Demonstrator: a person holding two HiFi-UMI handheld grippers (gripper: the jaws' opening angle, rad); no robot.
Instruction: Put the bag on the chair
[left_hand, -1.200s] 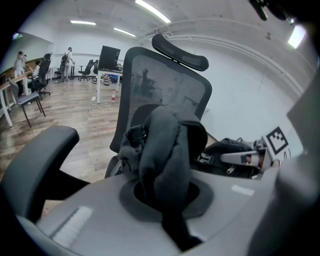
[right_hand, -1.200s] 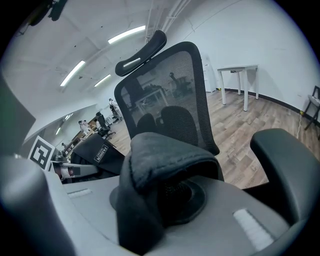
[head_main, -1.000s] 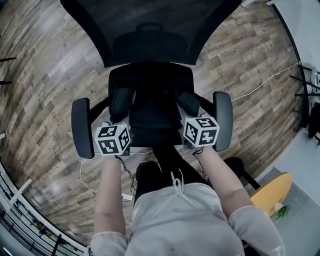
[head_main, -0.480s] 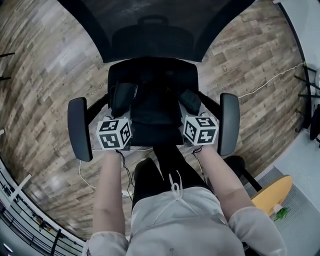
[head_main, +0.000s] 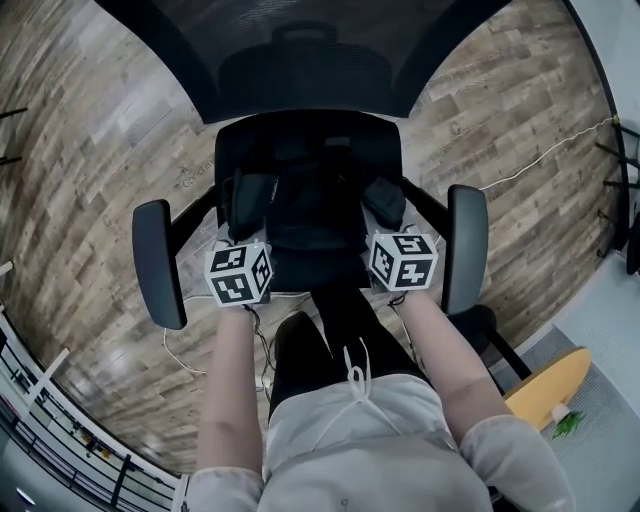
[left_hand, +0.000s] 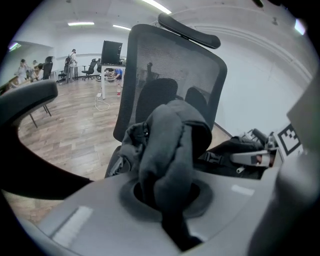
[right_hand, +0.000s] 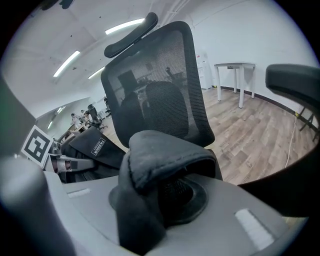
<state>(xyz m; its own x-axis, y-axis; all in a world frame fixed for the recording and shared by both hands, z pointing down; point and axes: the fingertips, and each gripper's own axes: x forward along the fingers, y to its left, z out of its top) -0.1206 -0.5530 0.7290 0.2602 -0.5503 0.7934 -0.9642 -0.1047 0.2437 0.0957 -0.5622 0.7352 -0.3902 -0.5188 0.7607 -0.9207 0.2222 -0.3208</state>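
Note:
A black bag (head_main: 310, 215) lies over the seat (head_main: 310, 135) of a black office chair, in front of its mesh back (head_main: 300, 50). My left gripper (left_hand: 167, 200) is shut on a padded grey shoulder strap (left_hand: 170, 145) that bulges up out of its jaws. My right gripper (right_hand: 150, 200) is shut on the other strap (right_hand: 160, 155), which folds over its jaws. In the head view the marker cubes of the left gripper (head_main: 240, 275) and the right gripper (head_main: 403, 262) sit at the seat's front edge and hide the jaws. The bag's body (right_hand: 95, 145) with a white label lies between the two grippers.
The chair's armrests (head_main: 158, 262) (head_main: 466, 262) flank both grippers closely. A white cable (head_main: 540, 160) runs over the wood floor (head_main: 90, 150). A yellow round stool (head_main: 545, 385) stands at the lower right. A desk (right_hand: 232, 67) stands beyond the chair, and people stand far off.
Both grippers have come down together with the bag toward the seat. The straps stay held in the jaws.

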